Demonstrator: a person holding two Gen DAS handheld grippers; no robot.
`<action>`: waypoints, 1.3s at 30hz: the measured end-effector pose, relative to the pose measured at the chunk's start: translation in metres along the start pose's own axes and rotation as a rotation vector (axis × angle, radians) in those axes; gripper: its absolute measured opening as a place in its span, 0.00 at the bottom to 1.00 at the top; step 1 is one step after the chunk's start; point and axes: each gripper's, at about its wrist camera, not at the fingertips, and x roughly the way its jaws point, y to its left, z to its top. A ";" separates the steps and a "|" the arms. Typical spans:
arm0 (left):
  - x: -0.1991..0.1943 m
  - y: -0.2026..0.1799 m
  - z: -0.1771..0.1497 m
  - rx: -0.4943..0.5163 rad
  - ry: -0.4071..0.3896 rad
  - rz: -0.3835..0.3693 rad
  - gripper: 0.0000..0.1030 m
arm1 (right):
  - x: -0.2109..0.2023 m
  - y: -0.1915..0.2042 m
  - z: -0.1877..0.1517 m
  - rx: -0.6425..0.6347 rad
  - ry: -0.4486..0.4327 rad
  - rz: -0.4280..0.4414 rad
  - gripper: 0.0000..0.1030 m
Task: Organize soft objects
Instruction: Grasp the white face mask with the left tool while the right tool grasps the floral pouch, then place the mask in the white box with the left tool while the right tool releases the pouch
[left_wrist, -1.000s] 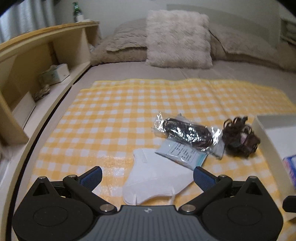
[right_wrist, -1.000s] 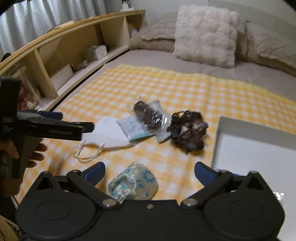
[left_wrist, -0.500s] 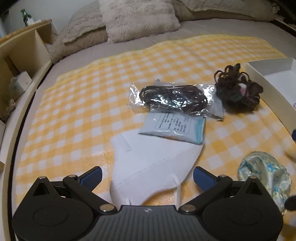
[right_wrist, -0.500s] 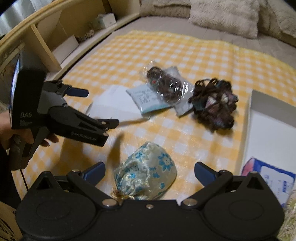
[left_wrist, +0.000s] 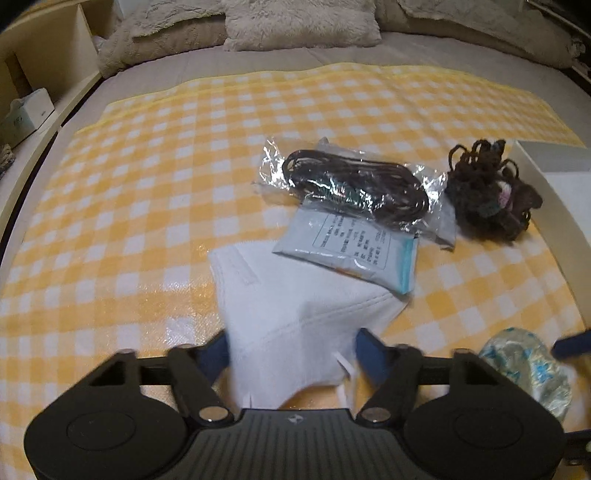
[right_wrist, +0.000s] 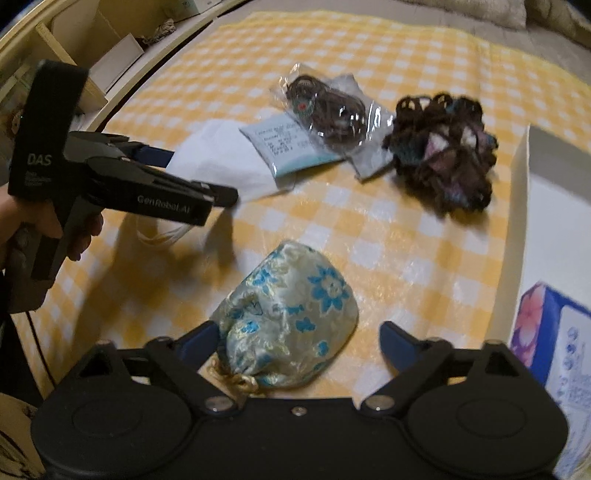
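A white face mask lies flat on the yellow checked cloth. My left gripper straddles its near end, jaws closing, and the mask is not crumpled. In the right wrist view the left gripper sits over the mask. A floral satin pouch lies between the closing jaws of my right gripper; the left pad is at its edge and the right pad stands apart. Beyond lie a pale blue packet, a clear bag of dark cords and a dark brown yarn bundle.
A white box stands at the right and holds a flower-printed pack. Fluffy pillows lie at the head of the bed. A wooden shelf runs along the left. A hand holds the left gripper.
Both grippers have sunk toward the cloth and tipped downward. The left has come over the mask, the right over the pouch. Both pairs of jaws have narrowed.
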 end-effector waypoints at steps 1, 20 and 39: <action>-0.002 0.000 0.001 -0.006 -0.002 -0.006 0.46 | 0.001 -0.002 0.000 0.014 0.008 0.014 0.82; -0.041 0.010 -0.013 -0.117 -0.042 0.010 0.03 | -0.023 0.010 -0.001 -0.050 -0.053 0.031 0.29; -0.139 0.001 -0.016 -0.221 -0.286 -0.020 0.03 | -0.101 -0.002 0.000 0.019 -0.317 -0.010 0.29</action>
